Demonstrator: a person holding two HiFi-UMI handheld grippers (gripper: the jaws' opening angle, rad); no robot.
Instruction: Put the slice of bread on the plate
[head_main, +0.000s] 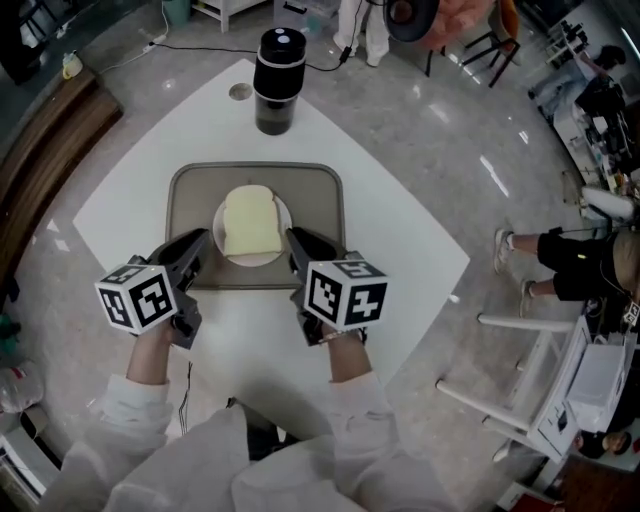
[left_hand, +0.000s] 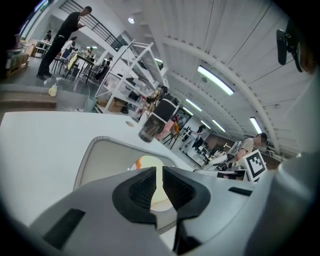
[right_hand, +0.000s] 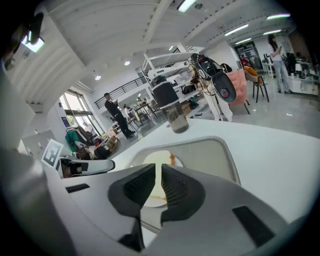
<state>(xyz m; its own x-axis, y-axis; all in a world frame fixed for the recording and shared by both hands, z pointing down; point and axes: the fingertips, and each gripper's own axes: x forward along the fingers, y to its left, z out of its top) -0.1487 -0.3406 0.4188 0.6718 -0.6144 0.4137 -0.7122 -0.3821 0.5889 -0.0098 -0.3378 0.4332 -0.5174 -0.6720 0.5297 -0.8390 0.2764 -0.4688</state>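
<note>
A pale slice of bread (head_main: 250, 222) lies flat on a small white plate (head_main: 286, 214), which sits in the middle of a grey tray (head_main: 322, 198) on the white table. My left gripper (head_main: 200, 242) hovers at the tray's near left corner, jaws shut with nothing between them. My right gripper (head_main: 297, 240) hovers just right of the plate's near edge, also shut and empty. In the left gripper view the plate (left_hand: 144, 162) shows past the closed left gripper (left_hand: 159, 172). The right gripper view has the plate (right_hand: 161, 158) beyond the closed right gripper (right_hand: 158, 170).
A black tumbler (head_main: 279, 80) stands on the table behind the tray, with a small round lid (head_main: 240, 92) next to it. White stools (head_main: 520, 350) and a seated person (head_main: 580, 262) are off the table's right side. The table's corners fall away on every side.
</note>
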